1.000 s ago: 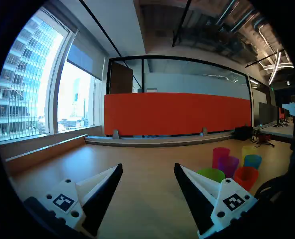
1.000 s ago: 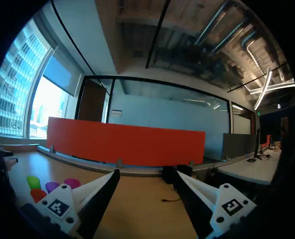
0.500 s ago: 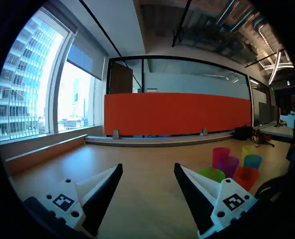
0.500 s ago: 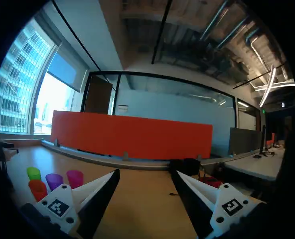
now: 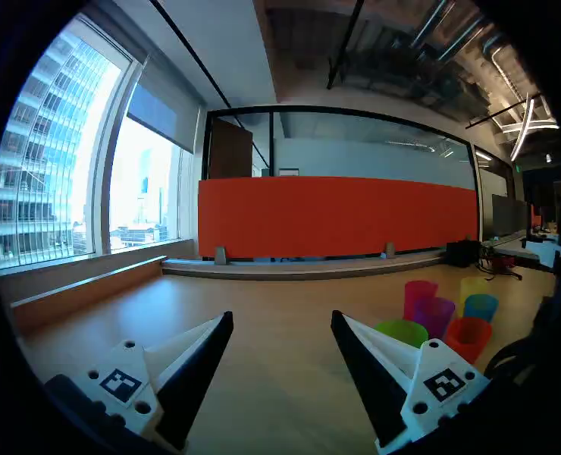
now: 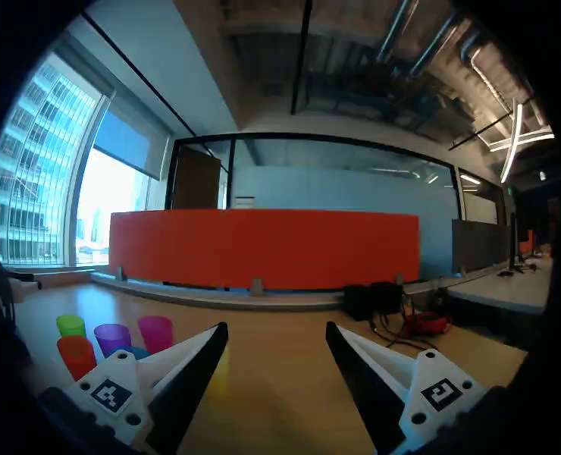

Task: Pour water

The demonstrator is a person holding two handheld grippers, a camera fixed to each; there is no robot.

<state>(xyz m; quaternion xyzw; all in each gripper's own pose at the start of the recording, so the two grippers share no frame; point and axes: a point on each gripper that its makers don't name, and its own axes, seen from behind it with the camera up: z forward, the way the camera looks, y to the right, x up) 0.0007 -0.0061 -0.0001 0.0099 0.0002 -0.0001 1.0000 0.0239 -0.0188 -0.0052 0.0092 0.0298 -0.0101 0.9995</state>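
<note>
The left gripper [image 5: 280, 317] points across the wooden tabletop [image 5: 280, 394] with its 2 fingers spread wide and nothing between them. 6 plastic cups [image 5: 434, 315] stand in a tight cluster on the tabletop, just right of its right finger. The green cup [image 5: 400, 332] is nearest the finger, with the orange cup [image 5: 468, 337], blue cup [image 5: 480, 307], yellow cup [image 5: 474, 287] and pink cup [image 5: 420, 291] around it. The right gripper [image 6: 275, 327] is also spread wide and holds nothing. In the right gripper view, the cups stand at lower left, beside its left finger. An orange partition [image 5: 337, 216] runs along the far table edge.
</note>
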